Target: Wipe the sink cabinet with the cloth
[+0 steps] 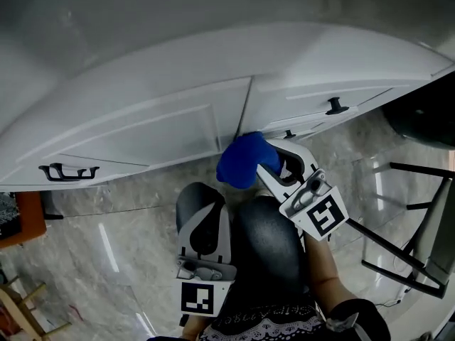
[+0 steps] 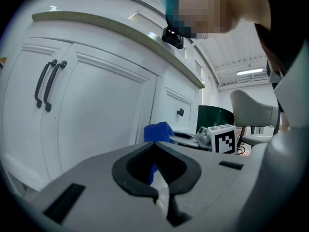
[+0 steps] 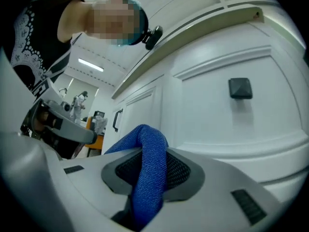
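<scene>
A blue cloth (image 1: 243,160) is bunched against the foot of the white sink cabinet (image 1: 178,123), near the seam between two doors. My right gripper (image 1: 274,170) is shut on the blue cloth (image 3: 148,170), which folds up out of its jaws close to the cabinet door (image 3: 217,110). My left gripper (image 1: 205,227) hangs lower, over the floor and back from the cabinet, shut with nothing in it. In the left gripper view the cloth (image 2: 157,132) shows beyond the closed jaws, with the right gripper's marker cube (image 2: 223,138) to its right.
Black twin handles (image 1: 69,171) sit on the left door and a black knob (image 1: 335,106) on the right one. A black metal chair frame (image 1: 412,222) stands at the right on the marble floor (image 1: 128,226). An orange box (image 1: 21,219) is at the far left.
</scene>
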A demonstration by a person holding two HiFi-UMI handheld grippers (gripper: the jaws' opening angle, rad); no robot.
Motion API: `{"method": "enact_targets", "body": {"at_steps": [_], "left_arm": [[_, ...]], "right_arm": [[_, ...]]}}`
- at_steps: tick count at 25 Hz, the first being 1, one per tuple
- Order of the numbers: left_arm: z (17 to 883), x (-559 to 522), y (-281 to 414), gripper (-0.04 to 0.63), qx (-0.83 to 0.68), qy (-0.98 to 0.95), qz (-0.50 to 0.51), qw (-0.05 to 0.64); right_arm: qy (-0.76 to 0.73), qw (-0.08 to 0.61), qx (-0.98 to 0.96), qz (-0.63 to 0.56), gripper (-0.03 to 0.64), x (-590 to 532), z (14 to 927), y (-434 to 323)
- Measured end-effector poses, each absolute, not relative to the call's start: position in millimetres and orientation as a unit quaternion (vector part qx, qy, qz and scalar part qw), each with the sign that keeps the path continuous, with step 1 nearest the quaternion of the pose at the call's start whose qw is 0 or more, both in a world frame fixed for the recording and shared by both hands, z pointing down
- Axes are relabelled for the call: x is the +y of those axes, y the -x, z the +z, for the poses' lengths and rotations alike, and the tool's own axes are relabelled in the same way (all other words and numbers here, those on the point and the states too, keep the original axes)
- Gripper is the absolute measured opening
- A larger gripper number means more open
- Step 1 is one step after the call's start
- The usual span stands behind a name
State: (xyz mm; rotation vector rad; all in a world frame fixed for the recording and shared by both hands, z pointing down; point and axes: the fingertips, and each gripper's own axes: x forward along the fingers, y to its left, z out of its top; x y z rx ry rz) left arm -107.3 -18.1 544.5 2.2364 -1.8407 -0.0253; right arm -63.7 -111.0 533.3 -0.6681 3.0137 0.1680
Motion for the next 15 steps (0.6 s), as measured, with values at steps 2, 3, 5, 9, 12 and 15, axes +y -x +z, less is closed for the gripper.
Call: {"method": "enact_targets", "body": {"at_steps": [2,3,5,9,12,15], "left_arm": [[542,-18,108,0.005,-0.633,-0.765,-0.007,0.114],[541,-18,108,0.005,-0.634,-0.765,-0.007,0.113],[541,-15,108,0.005,-0.635,-0.764,-0.009,0.116],[536,-11,110,0.005,-0.636,-0.764,-0.015,0.112],[532,-10,111,0.005,-0.635,-0.765,-0.02,0.106],[529,-8,111,0.005,-0.633,-0.767,-0.024,0.105]], "right_arm": [[0.212,0.014,0.975,0.057,0.114,-112,537,71],[0.218,0.016,0.974,0.055,0.114,-114,538,72],[0.237,0.02,0.97,0.052,0.114,-118,539,72],[0.25,0.016,0.967,0.055,0.114,-120,540,70],[0.257,0.012,0.965,0.057,0.114,-121,540,68],[0.264,0.012,0.963,0.059,0.114,-123,539,64]]}}
